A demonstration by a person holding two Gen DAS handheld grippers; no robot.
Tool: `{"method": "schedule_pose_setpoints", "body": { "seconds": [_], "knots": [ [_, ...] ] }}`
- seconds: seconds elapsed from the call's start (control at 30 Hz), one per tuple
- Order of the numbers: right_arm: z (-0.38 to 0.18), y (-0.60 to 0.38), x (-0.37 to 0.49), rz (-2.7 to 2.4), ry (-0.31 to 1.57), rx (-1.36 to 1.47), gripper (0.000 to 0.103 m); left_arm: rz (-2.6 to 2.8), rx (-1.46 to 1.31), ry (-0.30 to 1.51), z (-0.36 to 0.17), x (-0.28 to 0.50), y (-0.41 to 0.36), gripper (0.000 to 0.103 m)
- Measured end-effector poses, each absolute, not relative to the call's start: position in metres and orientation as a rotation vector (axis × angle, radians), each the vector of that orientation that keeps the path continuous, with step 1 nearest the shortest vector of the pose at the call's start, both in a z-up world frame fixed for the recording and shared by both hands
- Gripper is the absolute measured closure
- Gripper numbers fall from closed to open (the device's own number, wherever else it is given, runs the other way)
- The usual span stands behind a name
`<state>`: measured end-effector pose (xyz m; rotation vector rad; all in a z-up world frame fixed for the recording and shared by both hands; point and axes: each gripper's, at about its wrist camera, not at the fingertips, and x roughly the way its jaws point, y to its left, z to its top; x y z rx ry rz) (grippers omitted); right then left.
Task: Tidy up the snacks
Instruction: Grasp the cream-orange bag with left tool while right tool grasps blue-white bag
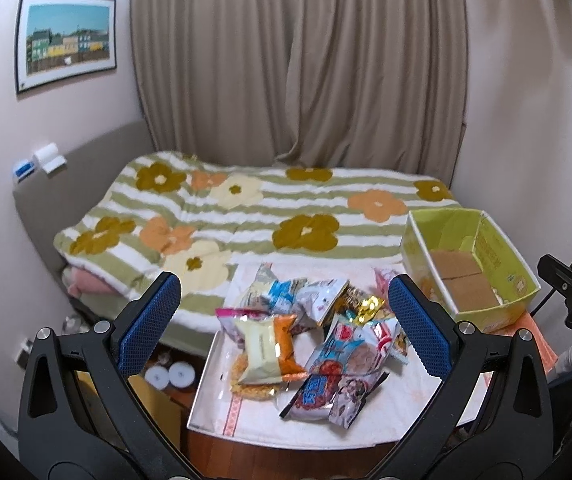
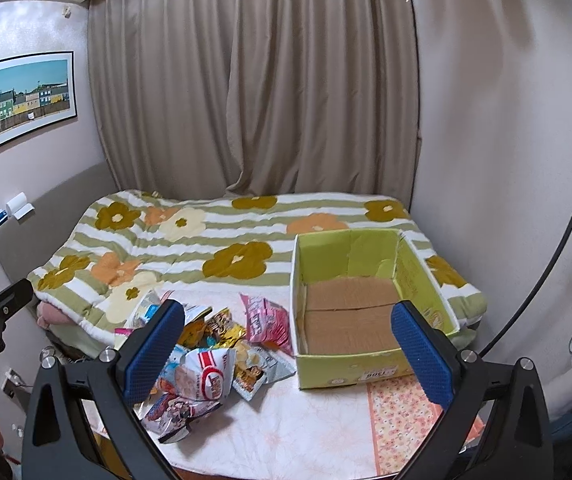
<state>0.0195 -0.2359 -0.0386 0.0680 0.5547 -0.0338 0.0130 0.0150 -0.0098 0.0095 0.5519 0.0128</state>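
Hovering above the near edge of the counter, the left gripper has its blue-padded fingers spread wide apart with nothing between them, framing a loose heap of snack packets that lies on a pale cloth over the left half of the counter. Among the heap, a cream and orange packet sits at the near left, a white packet with a red and blue label leans beside it, and a pink packet lies at the far right side of the heap, close to the box. The right gripper also has its fingers held wide apart and grips nothing; it hangs over the counter in front of a green cardboard box. This box stands open on the right half of the counter, just beside the heap; only its brown cardboard floor shows inside. A strip of orange floral cloth lies at the near right of the counter, in front of the box. Behind the counter is a bed under a striped cover with large flowers, then a beige curtain, and a framed picture hangs on the left wall.
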Motion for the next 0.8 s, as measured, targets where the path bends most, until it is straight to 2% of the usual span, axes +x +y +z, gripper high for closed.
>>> {"method": "schedule_pose_setpoints", "body": {
  "seconds": [0.33, 0.8],
  "knots": [
    [-0.096, -0.204, 0.058, 0.139, 0.723, 0.129, 0.0, 0.03, -0.048, 0.748, -0.074, 0.041, 0.052, 0.001],
    [-0.182, -0.146, 0.122, 0.089, 0.973, 0.355, 0.0, -0.14, -0.078, 1.022, -0.191, 0.14, 0.083, 0.001]
  ]
}}
